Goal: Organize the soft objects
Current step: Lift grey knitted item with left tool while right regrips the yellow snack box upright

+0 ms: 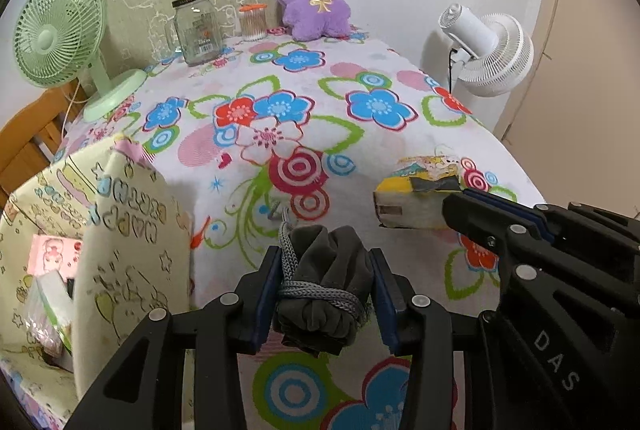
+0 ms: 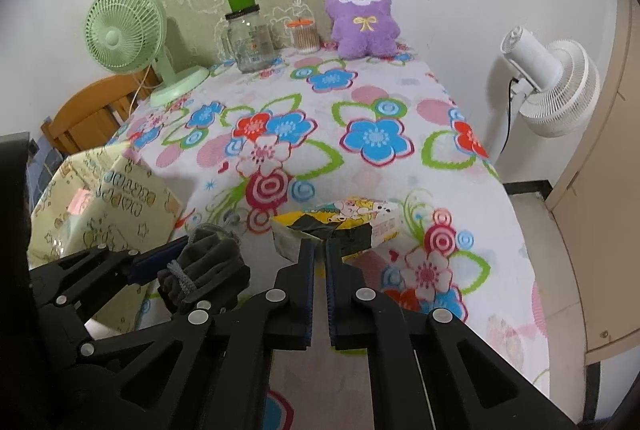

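Observation:
My left gripper is shut on a dark grey drawstring pouch tied with a grey cord, held just above the flowered tablecloth; it also shows in the right wrist view. My right gripper is shut on the edge of a yellow cartoon-printed tissue pack, which lies on the cloth; it also shows in the left wrist view. A purple plush toy sits upright at the far edge against the wall. A pale yellow fabric storage bag stands open at the left.
A green desk fan, a glass jar and a cotton-swab cup stand at the back. A white floor fan stands off the right edge. A wooden chair is at the left.

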